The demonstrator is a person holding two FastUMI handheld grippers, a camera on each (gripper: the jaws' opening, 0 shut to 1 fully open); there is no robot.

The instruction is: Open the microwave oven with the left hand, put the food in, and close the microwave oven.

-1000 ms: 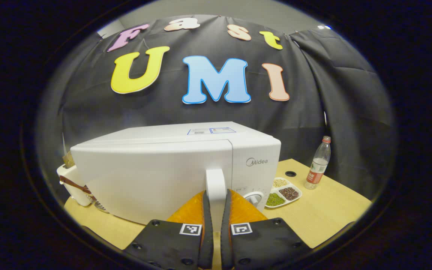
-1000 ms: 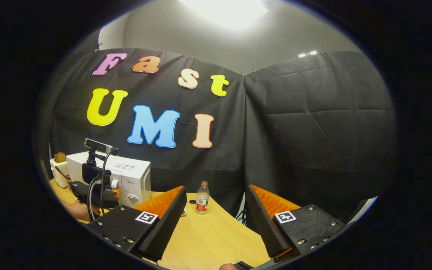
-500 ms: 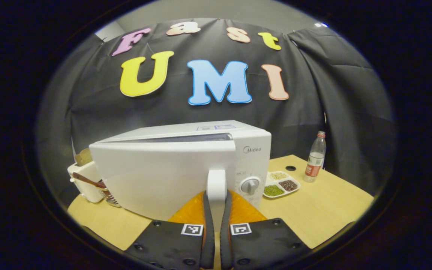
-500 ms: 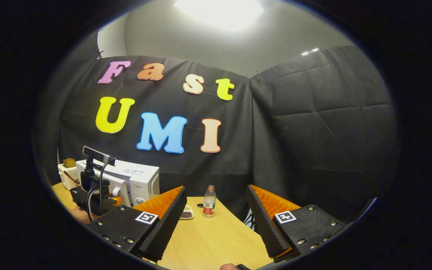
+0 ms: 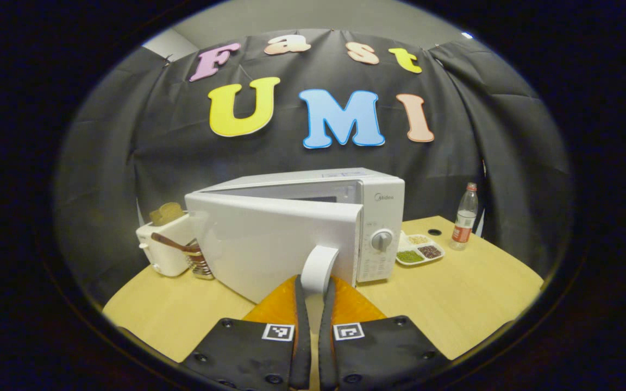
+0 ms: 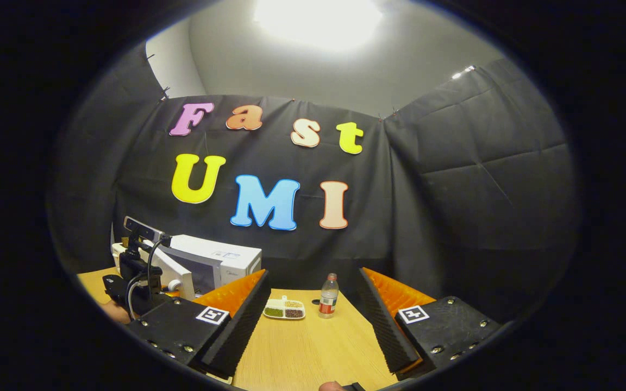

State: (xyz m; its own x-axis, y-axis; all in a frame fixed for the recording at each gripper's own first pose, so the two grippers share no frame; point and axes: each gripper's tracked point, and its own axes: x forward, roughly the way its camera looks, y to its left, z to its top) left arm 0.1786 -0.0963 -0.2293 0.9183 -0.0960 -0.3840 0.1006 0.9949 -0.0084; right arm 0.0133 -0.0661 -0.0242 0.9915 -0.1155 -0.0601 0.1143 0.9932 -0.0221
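Swung further out since a second ago, the microwave door (image 5: 269, 239) trails its handle (image 5: 317, 266), pinched by the left hand-held gripper (image 5: 313, 304). Right hand-held gripper (image 6: 310, 309) hangs spread; food tray (image 5: 420, 252) waits at three o'clock of the microwave (image 5: 381, 217) on the worktop (image 5: 470, 293). Pulling off the hinge arc could slip the handle.

White microwave (image 5: 313, 217) door ajar (partly); food tray (image 5: 420, 253) beside it.

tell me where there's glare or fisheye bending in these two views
Right gripper view: ceiling light blows out to white glare, and the table edge bows. Left gripper view: evenly lit, no glare; the microwave bulges, and its handle looks sharp between the left gripper fingers.
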